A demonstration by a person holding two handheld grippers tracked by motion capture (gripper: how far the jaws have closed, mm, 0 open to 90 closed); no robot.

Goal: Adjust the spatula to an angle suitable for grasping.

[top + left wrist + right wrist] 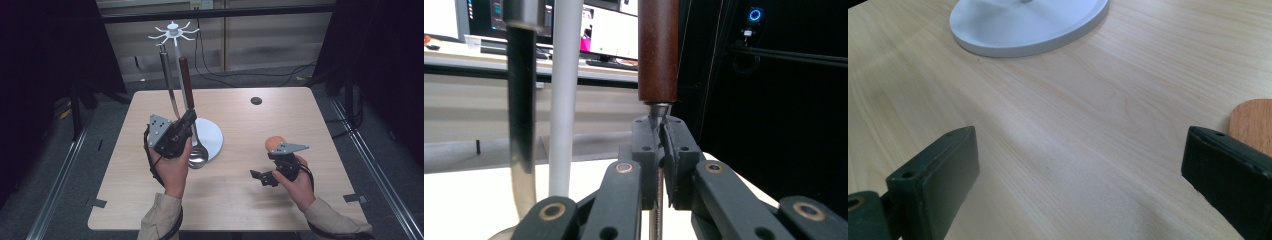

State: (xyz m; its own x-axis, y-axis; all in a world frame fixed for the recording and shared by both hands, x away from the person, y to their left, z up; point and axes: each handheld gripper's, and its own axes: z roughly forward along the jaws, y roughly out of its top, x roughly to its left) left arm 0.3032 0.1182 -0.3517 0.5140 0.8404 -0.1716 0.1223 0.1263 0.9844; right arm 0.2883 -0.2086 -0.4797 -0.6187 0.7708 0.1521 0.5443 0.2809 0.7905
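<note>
A white utensil stand (173,31) with hook arms rises from a round base (212,136) at mid table. A steel utensil (164,67) hangs from one hook. A ladle with a brown wooden handle (185,75) stands almost upright beside the pole, its bowl (198,156) low by the base. My left gripper (188,119) is shut on the ladle's metal shaft just under the handle; the left gripper view shows the jaws (661,150) pinching it below the brown handle (658,50). My right gripper (259,176) is open over bare table, with wide jaws (1078,160).
An orange-brown rounded wooden piece (274,142) lies just beyond my right gripper and at the right edge (1252,122) of the right gripper view. The stand's base (1028,25) lies ahead of that gripper. A small dark hole (256,100) marks the table's far side.
</note>
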